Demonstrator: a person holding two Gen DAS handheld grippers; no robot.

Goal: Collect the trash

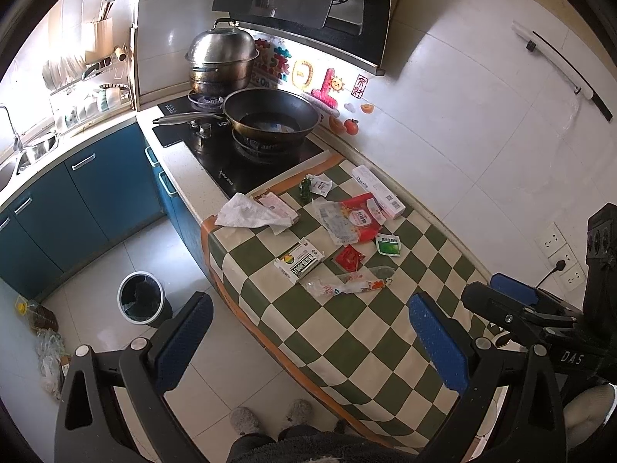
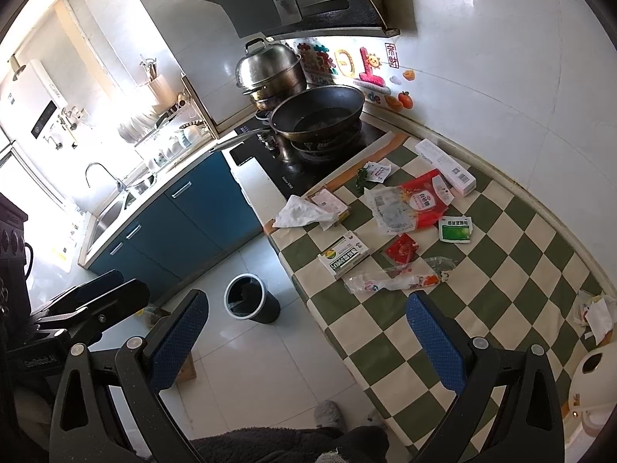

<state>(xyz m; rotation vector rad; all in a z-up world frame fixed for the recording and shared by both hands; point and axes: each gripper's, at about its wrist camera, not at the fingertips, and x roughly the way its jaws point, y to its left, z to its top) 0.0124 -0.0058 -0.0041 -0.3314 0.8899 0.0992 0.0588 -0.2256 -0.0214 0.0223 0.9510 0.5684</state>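
From the left wrist camera, the left gripper [image 1: 308, 341] hung spread wide and empty above the checkered tablecloth [image 1: 339, 320] — wrappers, a crumpled tissue [image 1: 250, 214] and a green-and-white medicine box [image 1: 299, 260] lay scattered ahead, the trash bin [image 1: 140, 303] on the floor beside the counter.

From the right wrist camera, the right gripper [image 2: 306, 337] was likewise splayed and empty, a clear plastic wrapper [image 2: 389, 281] just beyond its fingers.

Wrappers [image 1: 349, 219], boxes [image 1: 299, 261] and a crumpled tissue [image 1: 250, 213] are lying scattered on the checkered countertop; an open bin [image 1: 143, 303] is standing on the floor, left.
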